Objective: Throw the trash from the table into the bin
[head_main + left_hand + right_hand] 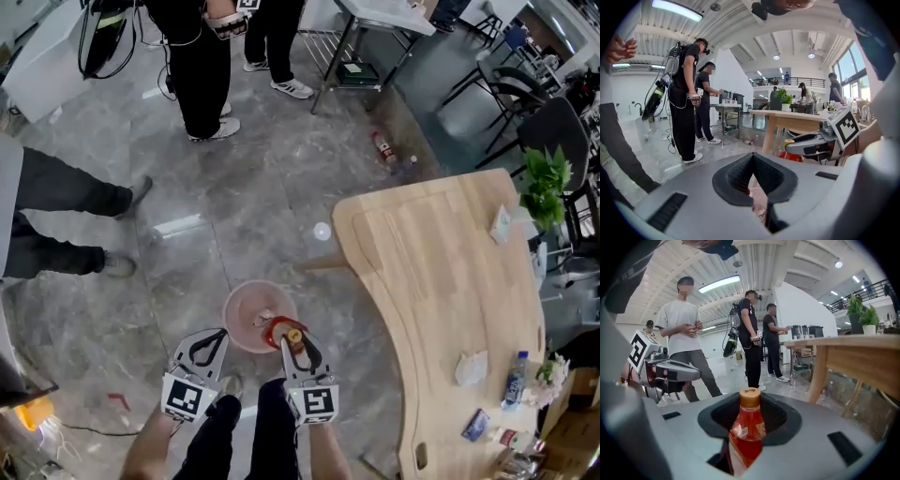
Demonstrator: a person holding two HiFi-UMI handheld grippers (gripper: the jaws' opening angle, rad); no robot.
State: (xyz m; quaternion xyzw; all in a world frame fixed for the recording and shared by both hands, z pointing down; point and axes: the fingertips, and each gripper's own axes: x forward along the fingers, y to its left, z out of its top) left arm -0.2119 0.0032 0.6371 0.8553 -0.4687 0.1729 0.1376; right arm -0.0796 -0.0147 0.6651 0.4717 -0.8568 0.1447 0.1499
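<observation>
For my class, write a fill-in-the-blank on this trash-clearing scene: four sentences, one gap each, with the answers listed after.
1. The bottle in the right gripper is ____ with an orange cap.
2. The left gripper is empty and its jaws are ____.
3. The pink bin stands on the ____.
4. The table is made of ____.

Missing words: red; shut; floor; wood.

left tool [217,336] jaws together | right tool [287,345] clamping bottle [746,430] | both apparently tilted slightly down
</observation>
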